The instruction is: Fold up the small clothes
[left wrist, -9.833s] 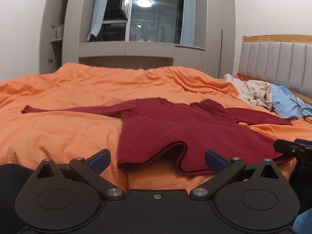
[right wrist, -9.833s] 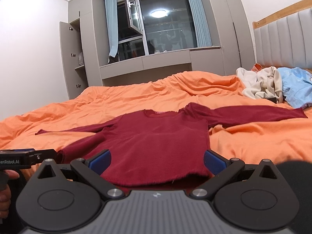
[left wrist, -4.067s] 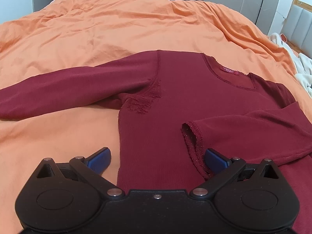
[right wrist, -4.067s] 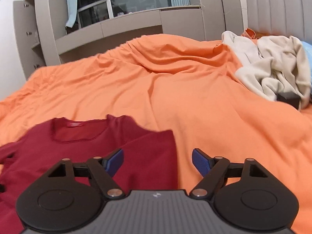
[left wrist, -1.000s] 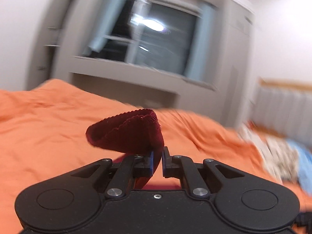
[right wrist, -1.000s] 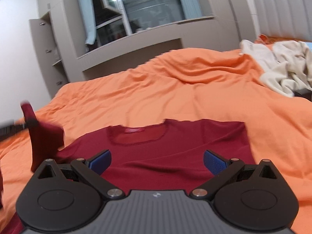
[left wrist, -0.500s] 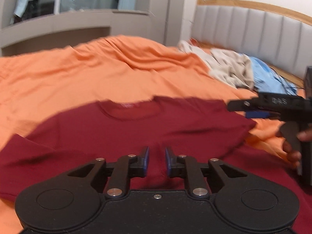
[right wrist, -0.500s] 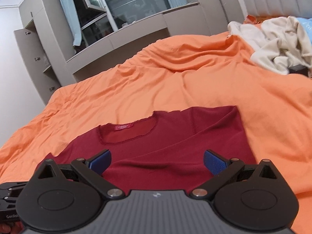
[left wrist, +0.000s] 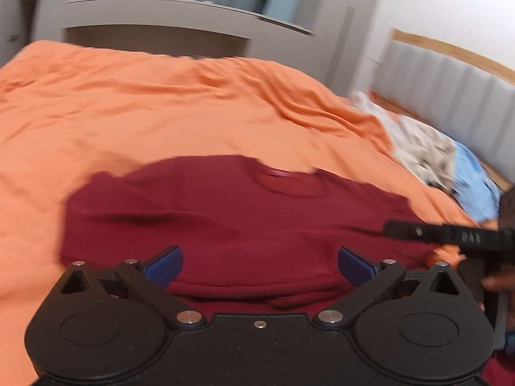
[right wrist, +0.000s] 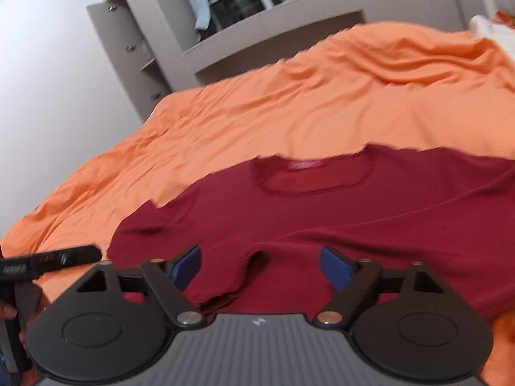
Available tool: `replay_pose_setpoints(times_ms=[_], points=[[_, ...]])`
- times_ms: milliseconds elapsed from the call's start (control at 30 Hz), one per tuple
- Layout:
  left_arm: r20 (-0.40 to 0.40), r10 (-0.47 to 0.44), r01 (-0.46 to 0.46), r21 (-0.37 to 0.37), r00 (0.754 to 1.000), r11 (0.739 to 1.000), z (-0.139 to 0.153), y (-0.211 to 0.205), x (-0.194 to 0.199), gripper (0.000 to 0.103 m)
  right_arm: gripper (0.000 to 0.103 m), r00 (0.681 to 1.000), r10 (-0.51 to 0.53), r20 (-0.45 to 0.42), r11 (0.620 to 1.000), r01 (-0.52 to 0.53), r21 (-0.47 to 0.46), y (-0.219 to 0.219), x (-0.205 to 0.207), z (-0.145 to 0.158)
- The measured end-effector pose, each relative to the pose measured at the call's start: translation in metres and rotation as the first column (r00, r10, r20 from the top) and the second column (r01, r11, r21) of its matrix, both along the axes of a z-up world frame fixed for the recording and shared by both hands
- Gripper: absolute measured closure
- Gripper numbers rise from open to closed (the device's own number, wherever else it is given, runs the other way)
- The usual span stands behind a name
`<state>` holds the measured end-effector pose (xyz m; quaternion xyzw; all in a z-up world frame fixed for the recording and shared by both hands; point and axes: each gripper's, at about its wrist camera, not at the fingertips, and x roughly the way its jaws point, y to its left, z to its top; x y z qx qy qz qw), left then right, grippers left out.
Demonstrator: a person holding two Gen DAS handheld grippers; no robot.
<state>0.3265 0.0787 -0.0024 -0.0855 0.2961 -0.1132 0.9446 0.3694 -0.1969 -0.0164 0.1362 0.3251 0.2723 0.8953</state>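
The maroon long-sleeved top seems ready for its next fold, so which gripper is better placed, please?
Probably the right gripper: its open fingers straddle a sleeve cuff lying on the maroon top. The left gripper, also open, faces only flat fabric.

The left gripper (left wrist: 260, 265) had its jaws spread wide and gripped nothing at lower centre of its view, while the right gripper (right wrist: 260, 265) likewise stood with jaws parted and bare, each tool's black snout reaching into the other's frame edge.

I see an orange blanket (left wrist: 167, 103) all around, and a clothes pile (left wrist: 428, 148) at two o'clock.
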Motion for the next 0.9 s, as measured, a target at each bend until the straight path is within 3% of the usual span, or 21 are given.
replay_pose_setpoints(times_ms=[100, 200, 267, 333, 367, 533, 633, 767, 900], points=[[-0.019, 0.130, -0.130, 0.007, 0.991, 0.992, 0.007, 0.025, 0.000, 0.001, 0.026, 0.999, 0.033, -0.043, 0.999, -0.034, -0.014, 0.017, 0.006, -0.005], [-0.044, 0.254, -0.254, 0.000, 0.966, 0.967, 0.008, 0.050, 0.003, 0.001, 0.035, 0.997, 0.033, -0.070, 0.998, -0.037, -0.051, 0.030, 0.012, -0.014], [-0.062, 0.311, -0.313, -0.021, 0.948, 0.949, 0.007, 0.066, 0.005, 0.001, 0.048, 0.995, 0.032, -0.092, 0.998, -0.037, -0.049, 0.036, 0.016, -0.021], [-0.079, 0.353, -0.357, -0.040, 0.932, 0.933, 0.007, 0.080, 0.006, 0.001, 0.085, 0.995, 0.025, -0.098, 0.999, -0.028, -0.032, 0.036, 0.017, -0.024], [-0.088, 0.366, -0.371, -0.049, 0.926, 0.927, 0.007, 0.086, 0.008, 0.001, 0.091, 0.995, 0.017, -0.100, 0.999, -0.020, -0.028, 0.036, 0.017, -0.023], [-0.118, 0.408, -0.420, -0.098, 0.905, 0.902, 0.003, 0.108, 0.009, 0.001, 0.096, 0.999, -0.010, -0.053, 0.999, 0.012, 0.038, 0.015, 0.006, 0.002], [-0.128, 0.420, -0.435, -0.124, 0.898, 0.892, 0.001, 0.115, 0.009, 0.001, 0.096, 0.998, -0.046, -0.040, 0.999, 0.047, 0.026, -0.005, -0.001, 0.019], [-0.133, 0.423, -0.440, -0.145, 0.896, 0.886, 0.001, 0.119, 0.011, 0.001, 0.096, 0.990, -0.091, -0.104, 0.996, 0.093, 0.007, -0.028, 0.001, 0.016], [-0.150, 0.421, -0.441, -0.136, 0.894, 0.887, -0.006, 0.120, 0.018, 0.001, 0.094, 0.975, -0.105, -0.198, 0.994, 0.105, -0.007, -0.033, 0.011, -0.005]])
